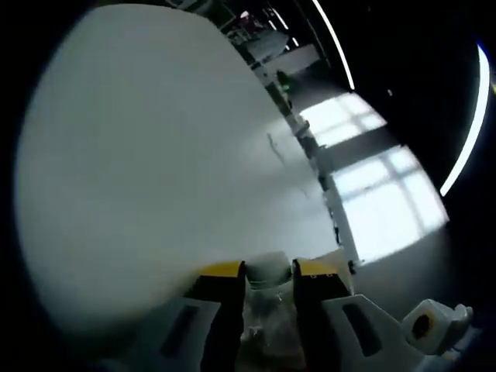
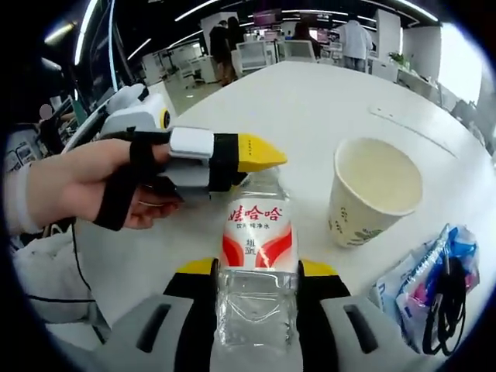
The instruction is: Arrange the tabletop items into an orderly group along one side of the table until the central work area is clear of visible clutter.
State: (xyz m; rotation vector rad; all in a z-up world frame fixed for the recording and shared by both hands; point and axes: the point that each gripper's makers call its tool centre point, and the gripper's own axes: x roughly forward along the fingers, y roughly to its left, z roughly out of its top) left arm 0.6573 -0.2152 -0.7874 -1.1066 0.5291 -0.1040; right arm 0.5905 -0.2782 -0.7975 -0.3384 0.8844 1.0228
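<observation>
Yellow-tipped black jaws, grey gripper (image 2: 256,273) bodies, black hand (image 2: 93,190) strap

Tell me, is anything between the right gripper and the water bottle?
No. The water bottle already sits between the right gripper's jaws, and the left gripper is at its top. The paper cup stands apart.

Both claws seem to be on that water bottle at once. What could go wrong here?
The water bottle sits between the right gripper jaws while the left gripper closes near its top; pulling apart could tip or twist it. The paper cup stands close beside it and might get knocked, as might the plastic packet nearby.
</observation>
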